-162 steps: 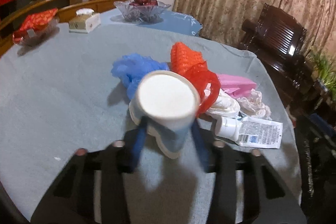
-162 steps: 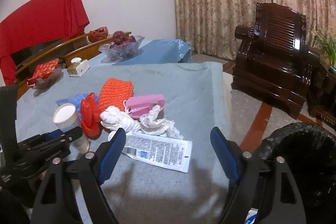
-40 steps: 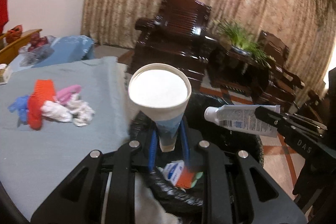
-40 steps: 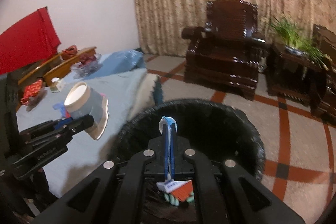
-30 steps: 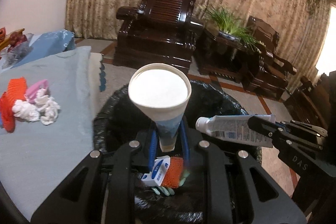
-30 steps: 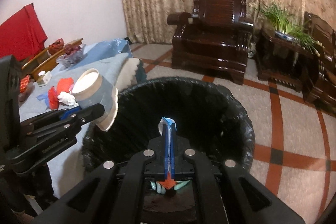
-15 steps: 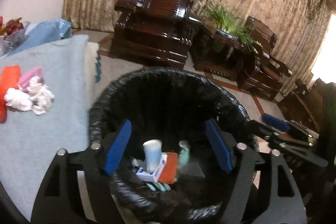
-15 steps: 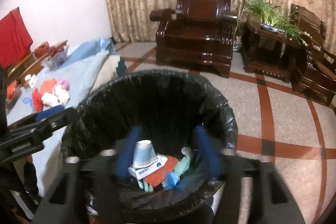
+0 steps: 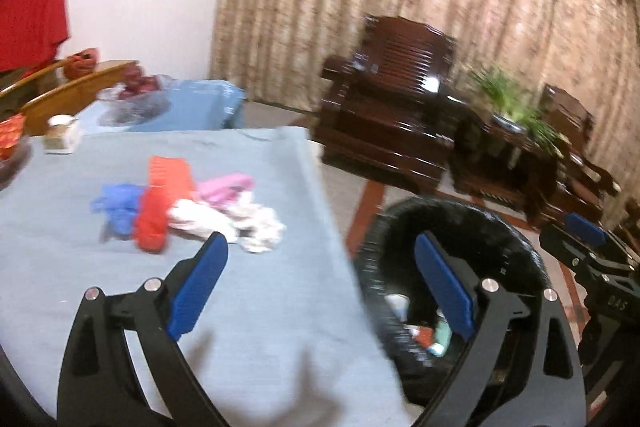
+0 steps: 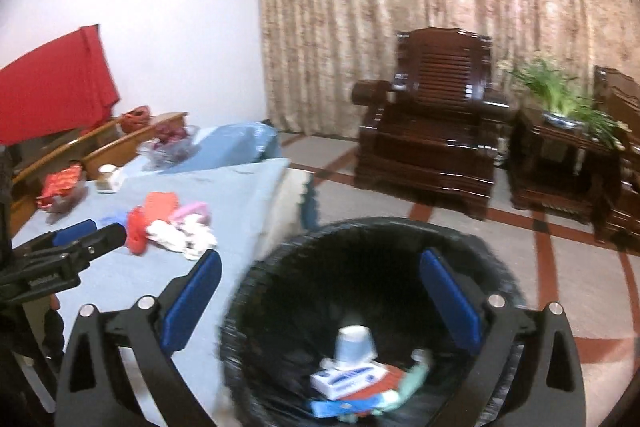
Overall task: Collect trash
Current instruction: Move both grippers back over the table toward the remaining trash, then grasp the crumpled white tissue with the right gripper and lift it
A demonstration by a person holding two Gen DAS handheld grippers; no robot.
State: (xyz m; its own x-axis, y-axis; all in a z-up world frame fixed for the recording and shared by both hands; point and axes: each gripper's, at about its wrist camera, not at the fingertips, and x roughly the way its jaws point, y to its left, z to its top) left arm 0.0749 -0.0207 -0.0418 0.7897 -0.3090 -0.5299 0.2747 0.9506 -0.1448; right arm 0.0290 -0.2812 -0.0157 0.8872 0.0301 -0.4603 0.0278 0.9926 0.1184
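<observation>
A black-lined trash bin (image 10: pixel 360 227) stands on the floor beside the cloth-covered table (image 9: pixel 260 307). Inside the bin lie an upturned paper cup (image 10: pixel 354 345), a small white and blue box (image 10: pixel 346 379) and other scraps. My right gripper (image 10: pixel 320 261) hangs over the bin, its jaws opening with nothing between them. My left gripper (image 9: pixel 318 247) is over the table's edge, jaws also opening and empty. On the table lie a blue wad (image 9: pixel 116 211), a red mesh piece (image 9: pixel 160 203), a pink item (image 9: pixel 226 185) and crumpled white tissue (image 9: pixel 240 223).
A dark wooden armchair (image 10: pixel 436 131) and a side table with a green plant (image 10: pixel 560 99) stand behind the bin before a curtain. At the table's far end are a glass fruit bowl (image 9: pixel 132 99) and a small box (image 9: pixel 60 137).
Both grippers opened; the paper cup and the tube dropped from them into the bin. The left view has swung from the bin toward the table, and the right view has lifted.
</observation>
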